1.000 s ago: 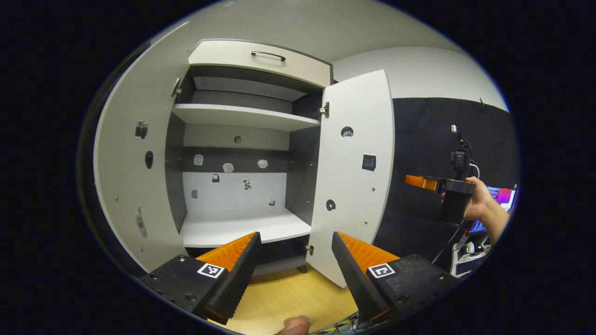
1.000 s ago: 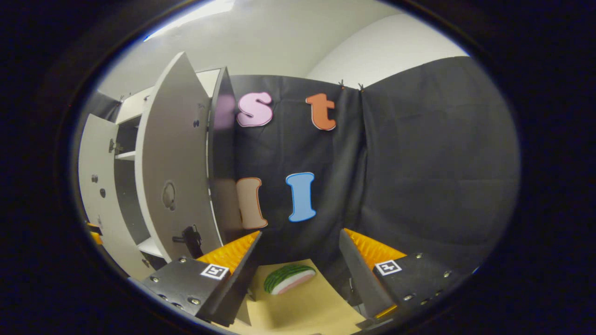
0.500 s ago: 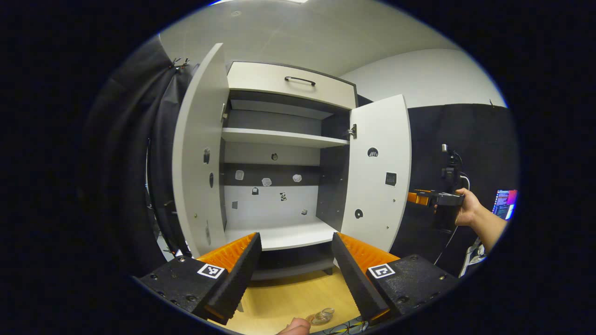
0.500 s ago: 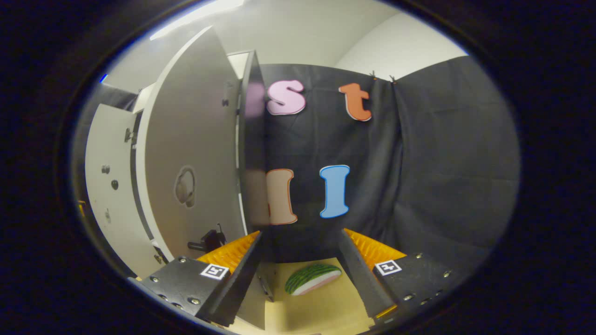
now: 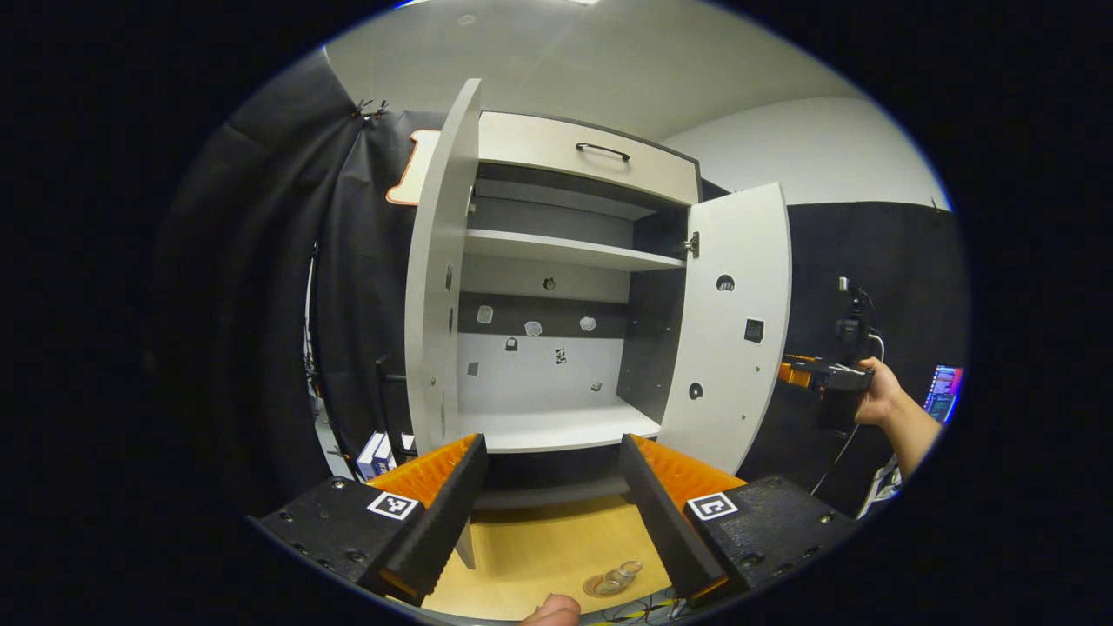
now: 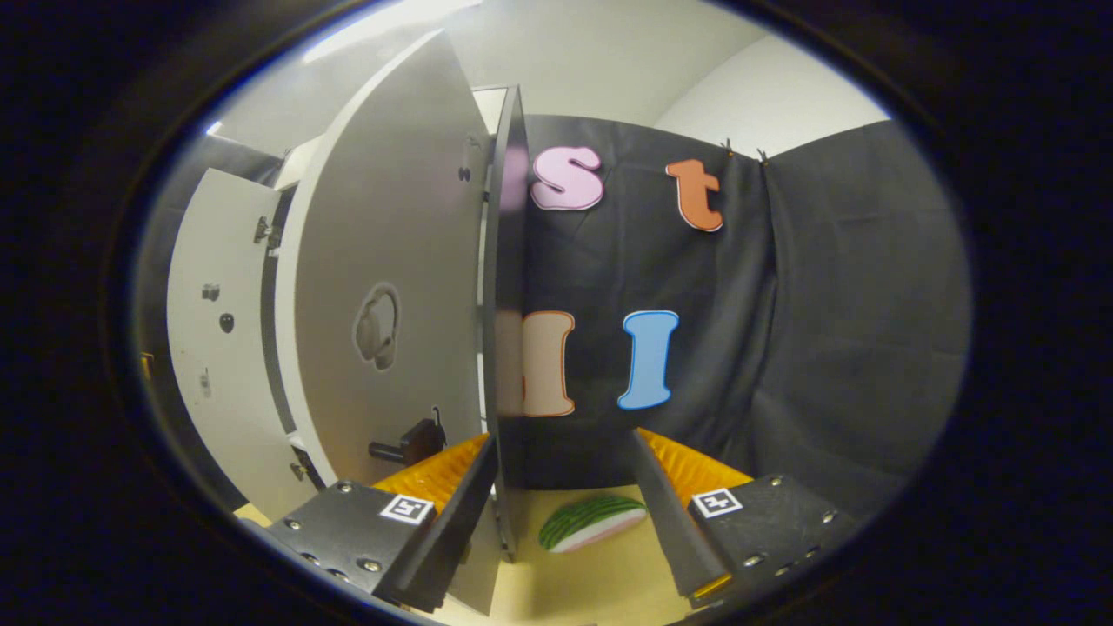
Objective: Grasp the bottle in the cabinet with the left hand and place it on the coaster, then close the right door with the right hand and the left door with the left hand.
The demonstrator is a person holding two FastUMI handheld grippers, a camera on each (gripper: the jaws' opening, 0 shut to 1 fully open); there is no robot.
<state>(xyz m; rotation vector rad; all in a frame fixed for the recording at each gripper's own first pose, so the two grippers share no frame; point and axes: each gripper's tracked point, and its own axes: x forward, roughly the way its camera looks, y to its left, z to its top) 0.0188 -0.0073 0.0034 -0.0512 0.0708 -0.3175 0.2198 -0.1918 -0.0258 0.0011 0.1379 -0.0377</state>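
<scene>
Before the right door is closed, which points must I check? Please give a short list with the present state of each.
1. Right door open, ready to be pushed: ok.
2. Right claw open and holding nothing: ok.
3. Right claw on the door's outer side, with the door edge between its fingers: ok; whether it touches: cannot tell.
4. Left claw open, holding nothing, back from the cabinet: ok.
5. Left door open, for later: ok.
6. Bottle on coaster: cannot tell; a clear thing at the table edge is cut off.
</scene>
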